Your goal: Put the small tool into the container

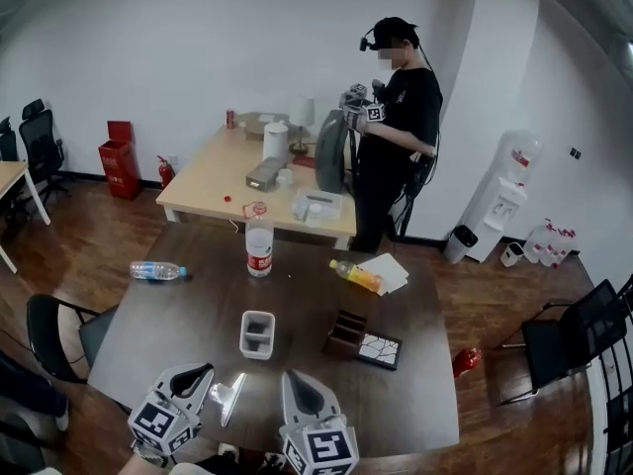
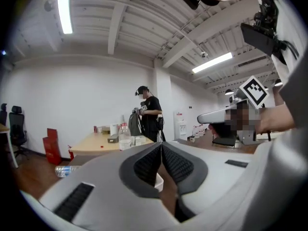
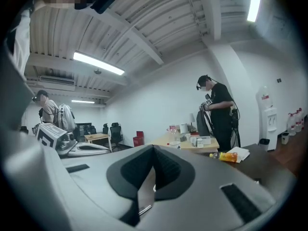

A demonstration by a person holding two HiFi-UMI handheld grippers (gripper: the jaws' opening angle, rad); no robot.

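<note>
A small white container [image 1: 257, 334] stands open on the dark table [image 1: 158, 334], just beyond both grippers. My left gripper [image 1: 206, 369] sits at the near left edge, shut, with its pads meeting and nothing between them [image 2: 161, 146]. Through the gap below its pads I see the container [image 2: 159, 179]. My right gripper [image 1: 295, 376] is beside it at the near edge, also pointing at the container. Its jaws [image 3: 154, 150] are shut on the small tool [image 3: 144, 194], a thin flat metal strip running back between the pads. A pale shiny shape [image 1: 229, 396] lies between the grippers; I cannot tell what it is.
A brown compartment box [image 1: 346, 332] and a black patterned tile [image 1: 381, 349] lie right of the container. Farther off are an upright water bottle [image 1: 259, 245], a lying bottle [image 1: 156, 270], a yellow bottle [image 1: 356, 275] and papers [image 1: 388, 270]. A person [image 1: 396, 117] stands by the far wooden table.
</note>
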